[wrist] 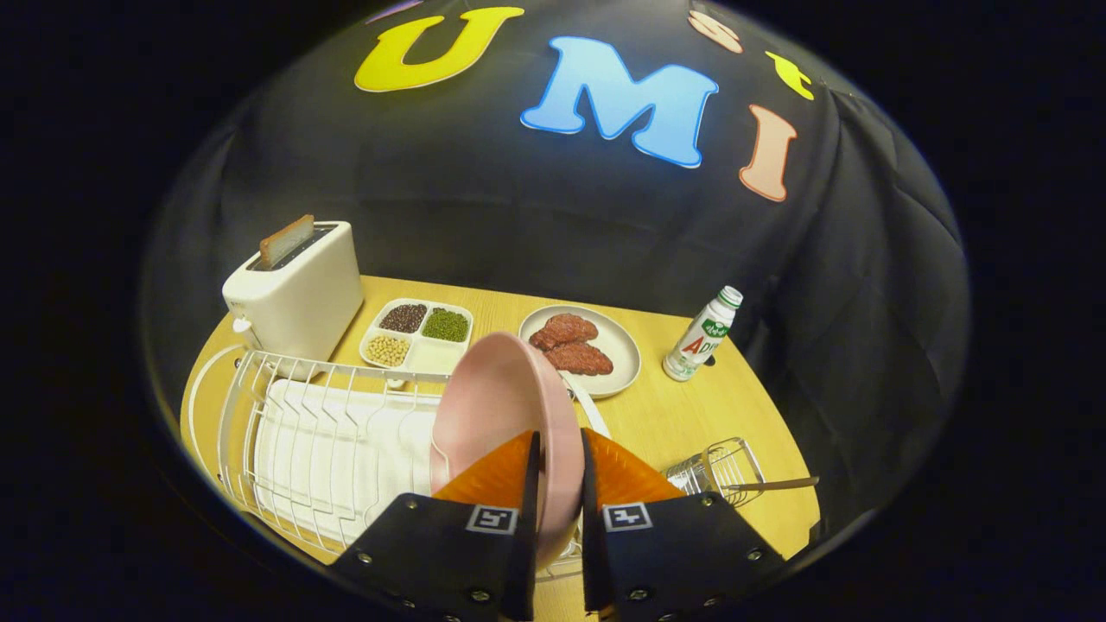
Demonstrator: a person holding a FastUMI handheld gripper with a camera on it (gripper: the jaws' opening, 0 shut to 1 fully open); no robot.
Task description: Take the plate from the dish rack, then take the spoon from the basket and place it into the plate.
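Gripper (560, 449) clamps the pink plate's (501, 406) rim, both orange fingers pressing it, on edge at the white wire rack (320, 432).

Beyond: toaster (294, 298), divided bean tray (419, 333), round plate of meat (583, 345), bottle (702, 335). Right, a wire basket (717, 471) holds the spoon (778, 484).

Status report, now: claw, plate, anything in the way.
Claw shut on pink plate, plate upright over white dish rack. Spoon in wire basket. Plate of meat just beyond.
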